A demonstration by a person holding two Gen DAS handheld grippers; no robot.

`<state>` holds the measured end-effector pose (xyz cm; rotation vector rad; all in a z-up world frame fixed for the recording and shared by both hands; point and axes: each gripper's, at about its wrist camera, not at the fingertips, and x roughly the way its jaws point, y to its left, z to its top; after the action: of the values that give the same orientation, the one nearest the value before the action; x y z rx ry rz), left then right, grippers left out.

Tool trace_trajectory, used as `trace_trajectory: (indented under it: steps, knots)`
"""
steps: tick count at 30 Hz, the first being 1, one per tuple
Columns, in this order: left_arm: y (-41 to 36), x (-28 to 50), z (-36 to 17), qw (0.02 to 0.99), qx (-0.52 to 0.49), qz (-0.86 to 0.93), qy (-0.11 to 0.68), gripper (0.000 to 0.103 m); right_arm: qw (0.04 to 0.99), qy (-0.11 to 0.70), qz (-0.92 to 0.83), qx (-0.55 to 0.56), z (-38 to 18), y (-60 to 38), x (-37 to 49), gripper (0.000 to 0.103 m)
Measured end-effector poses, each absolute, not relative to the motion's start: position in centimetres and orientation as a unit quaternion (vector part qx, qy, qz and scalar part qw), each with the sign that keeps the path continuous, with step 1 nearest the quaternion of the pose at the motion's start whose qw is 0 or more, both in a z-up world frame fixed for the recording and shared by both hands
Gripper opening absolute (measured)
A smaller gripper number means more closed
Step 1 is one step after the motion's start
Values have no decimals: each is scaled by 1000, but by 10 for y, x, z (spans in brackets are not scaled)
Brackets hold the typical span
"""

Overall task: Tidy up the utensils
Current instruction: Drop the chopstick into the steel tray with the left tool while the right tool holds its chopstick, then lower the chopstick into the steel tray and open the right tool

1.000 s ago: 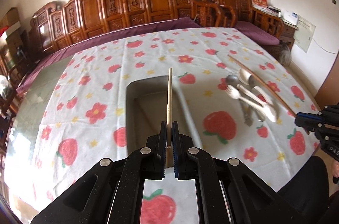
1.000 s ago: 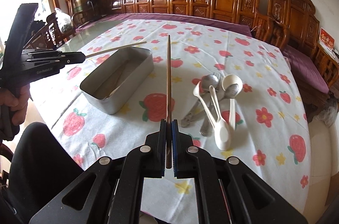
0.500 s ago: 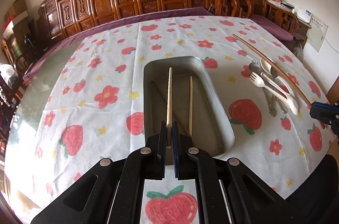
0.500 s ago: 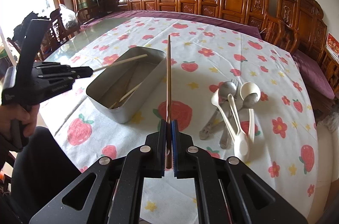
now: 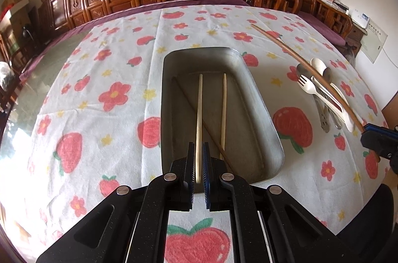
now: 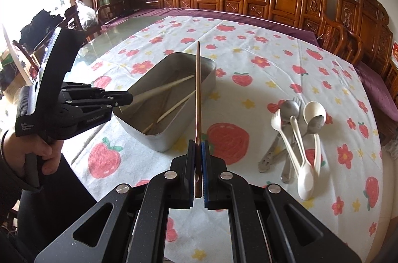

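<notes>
**Chopsticks going into the metal tray, one from each hand**

Two hand-held tongs work over a table covered by a white cloth [image 5: 104, 69] printed with strawberries and flowers. A rectangular metal tray [image 5: 267, 128] sits on it, long side running away from the person.

The left gripper [image 5: 198, 163] is at the near end of the tray, its jaws set narrowly around a pale chopstick [image 5: 199, 113]. From the left wrist view a sliver of space seems to show on either side of the stick, so I cannot tell whether it is clamped or just let go. The stick points down into the tray, alongside a second pale chopstick [image 5: 224, 111] and a dark brown chopstick [image 5: 196, 109] lying crosswise on the tray floor.

The right gripper [image 6: 197, 163] is closed on another dark brown chopstick [image 6: 197, 94], held in the air near the tray's right side and pointing over it.

Well to the right of the tray lies a loose pile of cutlery [image 6: 296, 133]: metal spoons, a metal fork, a white plastic fork and white spoons (overlapping, so an exact count is unclear).

The step in hand looks like depositing the pale chopstick. Next, the left jaws likely need to open fully and back off, so the right hand can swing its dark stick over the tray, line it up lengthwise, lower it and release. The pile remains to be sorted.
</notes>
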<state>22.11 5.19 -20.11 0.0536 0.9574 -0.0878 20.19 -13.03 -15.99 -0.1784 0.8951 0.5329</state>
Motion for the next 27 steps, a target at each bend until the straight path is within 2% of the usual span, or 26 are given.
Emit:
trace_trajectory:
  steps: [5, 9, 27]
  knots:
    - [57, 218, -196, 889, 19, -45, 455, 6, 861, 431, 259, -81, -161, -118, 205, 6]
    - [68, 214, -186, 895, 14, -39, 443, 20, 856, 439, 266, -59, -165, -103, 212, 6]
    - [114, 202, -150, 910, 7, -14, 413, 20, 826, 508, 244, -14, -205, -42, 259, 6]
